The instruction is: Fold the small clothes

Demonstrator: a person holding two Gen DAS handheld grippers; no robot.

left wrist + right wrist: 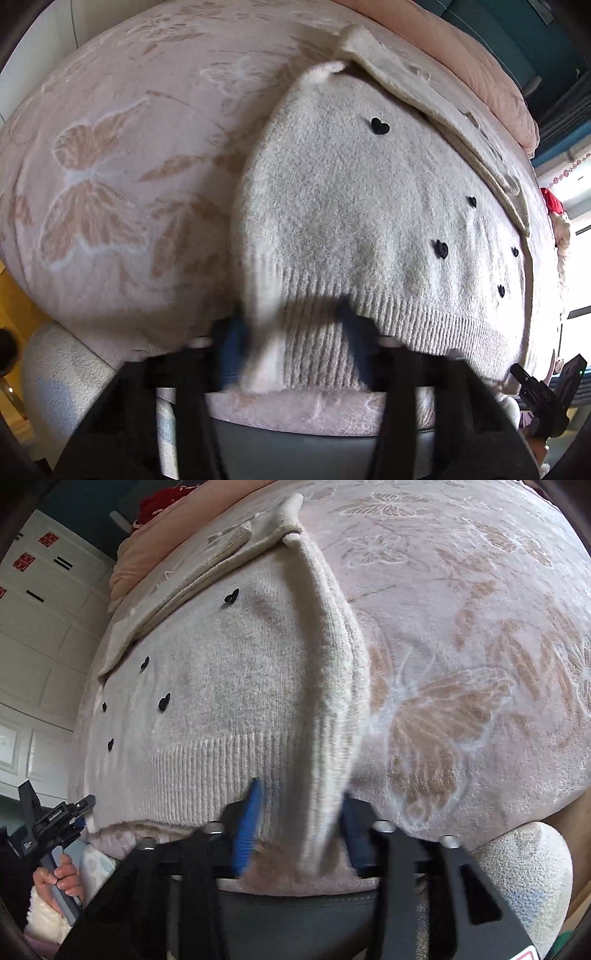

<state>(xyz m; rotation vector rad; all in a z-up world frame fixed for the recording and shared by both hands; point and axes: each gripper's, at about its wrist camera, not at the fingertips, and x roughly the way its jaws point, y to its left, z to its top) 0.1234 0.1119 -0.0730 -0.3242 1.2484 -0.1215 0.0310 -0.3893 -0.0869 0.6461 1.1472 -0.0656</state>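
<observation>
A small cream knit sweater (351, 206) with black heart dots lies flat on a pink butterfly blanket (110, 155). Its sleeves are folded in along the sides. My left gripper (295, 350) is at the sweater's ribbed hem on its left corner, jaws apart, with the hem and sleeve cuff between the blue pads. My right gripper (299, 830) is at the hem's right corner of the sweater (240, 672), jaws apart, with the sleeve cuff and hem between the blue pads (247, 830). Whether either pair of jaws pinches the fabric is unclear.
The blanket (480, 646) covers a bed; its front edge runs just under both grippers. A peach duvet (480, 55) lies at the far end. White cupboard doors (40, 627) stand to the left. The other gripper and hand (59, 849) show at the lower left.
</observation>
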